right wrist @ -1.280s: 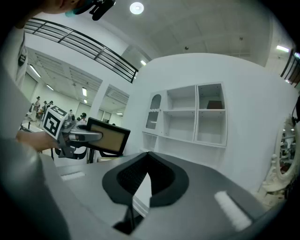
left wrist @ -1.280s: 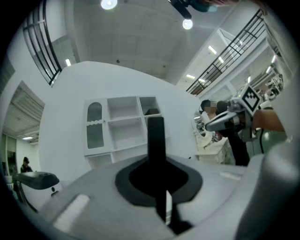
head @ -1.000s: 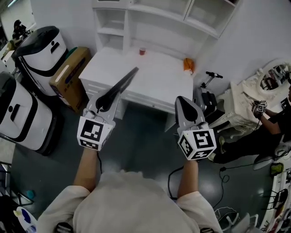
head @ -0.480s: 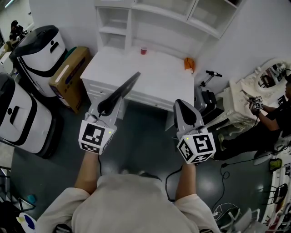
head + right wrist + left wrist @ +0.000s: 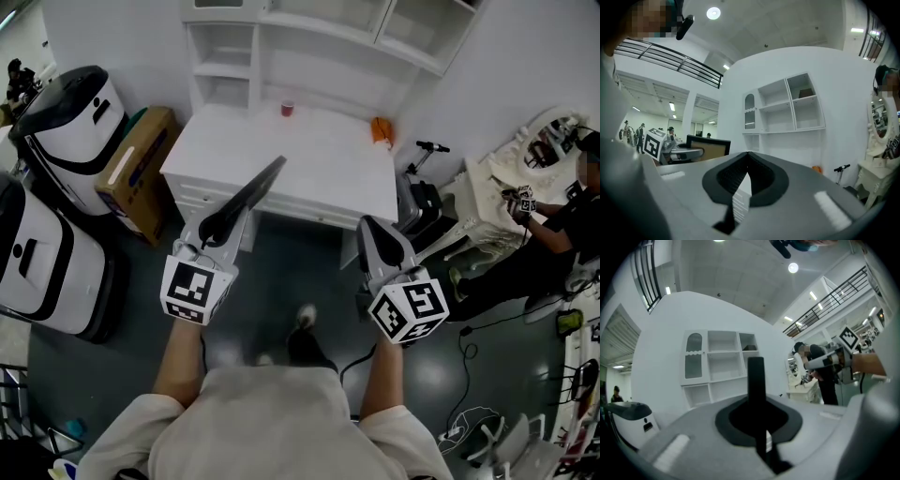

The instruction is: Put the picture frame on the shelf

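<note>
On my left, white rounded machines and a brown cardboard box crowd the left edge of the white desk, while grey floor lies open before its front edge. My left gripper pinches the thin dark picture frame by its near end, edge-on, long axis running toward the desk front. Beyond, the white shelf unit holds a dark item in its upper right cubby. My right gripper has its fingers pressed together on nothing.

black picture frame, white shelf
</note>
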The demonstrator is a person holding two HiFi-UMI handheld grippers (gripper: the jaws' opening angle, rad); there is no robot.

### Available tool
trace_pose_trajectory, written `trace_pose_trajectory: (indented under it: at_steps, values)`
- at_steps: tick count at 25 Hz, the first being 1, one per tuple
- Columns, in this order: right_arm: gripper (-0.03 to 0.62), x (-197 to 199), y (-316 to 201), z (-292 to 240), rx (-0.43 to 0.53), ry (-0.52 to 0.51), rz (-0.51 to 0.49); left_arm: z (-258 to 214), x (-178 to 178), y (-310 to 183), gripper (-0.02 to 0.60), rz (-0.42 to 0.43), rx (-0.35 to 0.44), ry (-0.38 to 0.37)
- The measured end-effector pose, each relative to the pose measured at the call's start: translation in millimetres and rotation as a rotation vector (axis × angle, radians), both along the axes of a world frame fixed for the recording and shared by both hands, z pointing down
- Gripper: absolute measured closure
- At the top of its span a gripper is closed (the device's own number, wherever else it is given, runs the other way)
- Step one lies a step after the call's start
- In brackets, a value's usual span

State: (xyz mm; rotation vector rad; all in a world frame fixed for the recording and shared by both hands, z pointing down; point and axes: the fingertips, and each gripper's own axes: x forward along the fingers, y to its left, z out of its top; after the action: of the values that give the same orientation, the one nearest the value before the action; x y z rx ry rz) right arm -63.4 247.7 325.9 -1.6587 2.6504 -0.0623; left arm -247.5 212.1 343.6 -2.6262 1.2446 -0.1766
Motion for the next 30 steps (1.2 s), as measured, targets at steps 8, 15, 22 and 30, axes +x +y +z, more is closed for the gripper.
trace_pose_trajectory:
  at_steps: [8, 15, 22, 30]
  values:
    - [0.589, 0, -15, 4, -0.008, -0.003, 0.014, -2, 6, -8, 0.571, 0.009, 0.005, -0.002]
    - [0.589, 9, -43, 5, 0.018, 0.058, 0.064, 4, -1, -35, 0.571, -0.019, -0.003, 0.005]
    - [0.589, 19, -80, 2, 0.015, 0.013, 0.024, 1, 13, -71, 0.571, -0.017, 0.008, 0.001]
    - [0.589, 42, -133, 14, 0.004, 0.023, 0.027, 4, 42, -127, 0.571, -0.007, 0.009, -0.003]
